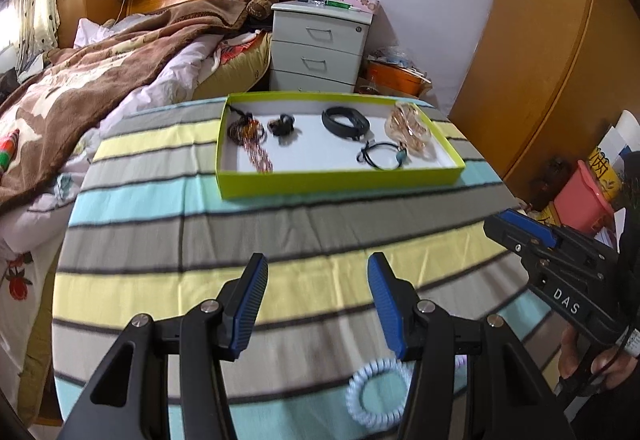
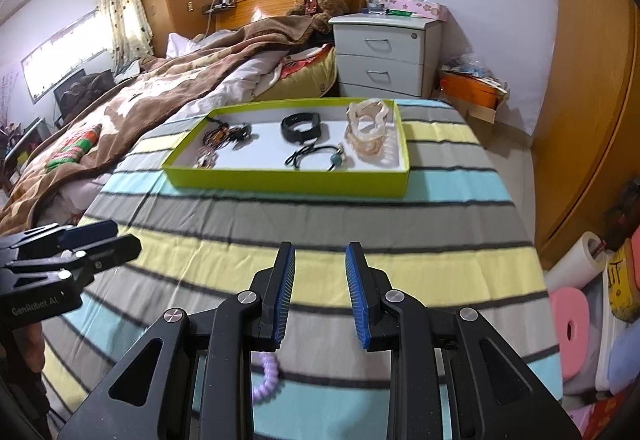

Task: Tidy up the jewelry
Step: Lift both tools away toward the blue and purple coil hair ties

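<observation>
A lime-green tray (image 1: 340, 183) (image 2: 288, 185) sits on the striped cloth and holds beaded bracelets (image 1: 246, 131), a black band (image 1: 346, 121) (image 2: 300, 127), a black cord hair tie (image 1: 382, 155) (image 2: 316, 155) and a peach hair claw (image 1: 412, 129) (image 2: 370, 131). My left gripper (image 1: 316, 304) is open and empty above the cloth. A pale blue spiral hair tie (image 1: 374, 394) lies just below it. My right gripper (image 2: 320, 292) is open and empty, and it also shows in the left wrist view (image 1: 520, 236). A purple spiral hair tie (image 2: 266, 380) lies under it.
A bed with a brown blanket (image 1: 100, 79) lies to the left. A grey drawer unit (image 1: 320, 47) stands behind the table. A wooden wardrobe (image 1: 552, 59) is at right, with a pink bin (image 1: 584, 199) and boxes on the floor.
</observation>
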`<state>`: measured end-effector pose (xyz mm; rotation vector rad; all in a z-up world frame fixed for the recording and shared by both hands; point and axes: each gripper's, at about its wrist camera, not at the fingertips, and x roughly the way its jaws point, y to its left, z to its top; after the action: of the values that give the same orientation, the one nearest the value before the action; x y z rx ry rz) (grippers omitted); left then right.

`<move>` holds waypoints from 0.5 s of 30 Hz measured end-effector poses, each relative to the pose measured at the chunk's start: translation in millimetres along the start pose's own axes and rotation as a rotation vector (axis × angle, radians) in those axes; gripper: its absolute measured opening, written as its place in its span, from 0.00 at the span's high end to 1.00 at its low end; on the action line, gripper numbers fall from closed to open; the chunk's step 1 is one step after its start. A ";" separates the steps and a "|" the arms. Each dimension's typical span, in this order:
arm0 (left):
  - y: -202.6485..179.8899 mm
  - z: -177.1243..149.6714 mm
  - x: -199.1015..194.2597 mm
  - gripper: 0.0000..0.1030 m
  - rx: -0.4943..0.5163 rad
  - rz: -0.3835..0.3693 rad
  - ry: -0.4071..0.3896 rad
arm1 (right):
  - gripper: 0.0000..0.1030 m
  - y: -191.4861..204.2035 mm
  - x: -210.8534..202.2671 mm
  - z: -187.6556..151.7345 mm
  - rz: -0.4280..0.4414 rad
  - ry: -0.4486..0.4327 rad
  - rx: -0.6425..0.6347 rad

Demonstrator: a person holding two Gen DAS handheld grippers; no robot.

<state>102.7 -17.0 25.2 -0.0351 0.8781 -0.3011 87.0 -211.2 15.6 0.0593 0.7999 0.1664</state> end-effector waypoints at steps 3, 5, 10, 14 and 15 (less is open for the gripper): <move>-0.6 -18.1 -3.2 0.47 0.009 -0.003 0.019 | 0.74 3.6 0.6 -11.9 0.029 0.025 -0.023; 0.2 -27.5 -3.9 0.47 0.008 -0.011 0.035 | 0.74 7.4 2.5 -20.3 0.034 0.045 -0.032; -0.9 -44.0 -4.7 0.47 0.008 -0.038 0.070 | 0.56 13.6 1.7 -32.0 0.062 0.068 -0.052; -4.8 -55.1 -6.5 0.47 0.029 -0.046 0.089 | 0.52 15.7 0.6 -38.2 0.069 0.077 -0.059; -5.4 -56.7 -5.9 0.47 0.032 -0.047 0.093 | 0.52 16.0 0.8 -39.5 0.067 0.082 -0.062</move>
<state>54.6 -15.3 -5.9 -0.0120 0.9656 -0.3632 57.1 -195.8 -10.6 0.0202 0.8745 0.2581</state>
